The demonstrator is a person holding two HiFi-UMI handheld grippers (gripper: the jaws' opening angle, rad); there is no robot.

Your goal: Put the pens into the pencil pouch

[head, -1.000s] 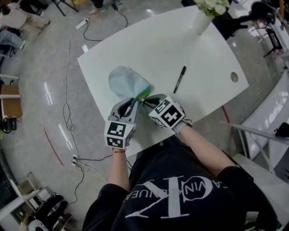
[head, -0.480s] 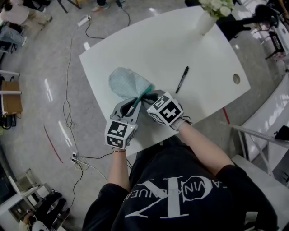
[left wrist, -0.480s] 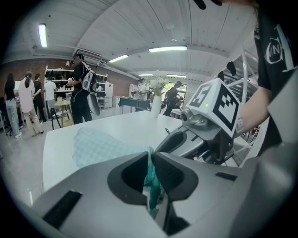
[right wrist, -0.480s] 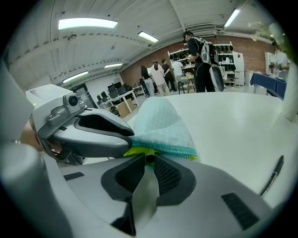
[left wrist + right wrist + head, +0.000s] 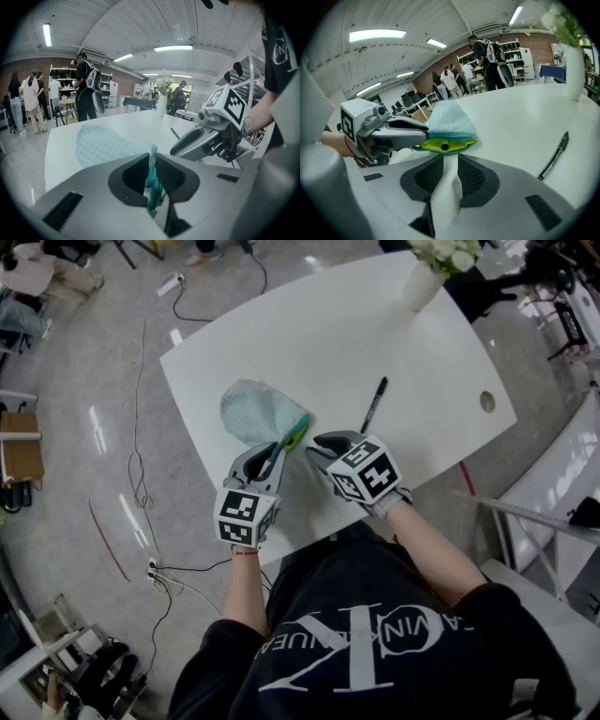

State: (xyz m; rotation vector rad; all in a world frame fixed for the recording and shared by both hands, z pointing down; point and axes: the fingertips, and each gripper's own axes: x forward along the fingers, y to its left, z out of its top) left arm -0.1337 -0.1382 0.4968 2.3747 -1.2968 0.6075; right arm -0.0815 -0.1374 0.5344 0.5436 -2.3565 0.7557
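On white table (image 5: 328,334): pale checked pencil pouch (image 5: 251,411), yellow-lined mouth gaping toward both grippers. Left gripper (image 5: 275,451) clenched on the pouch's teal mouth edge; right gripper (image 5: 319,444) just right of the pouch mouth, clear of it, jaws just opened and released, only bare table between them. One pen (image 5: 445,146) end-on inside the pouch mouth, straight ahead of the right jaws; black pen (image 5: 373,406) flat on the table, right of the pouch, beyond the right gripper.
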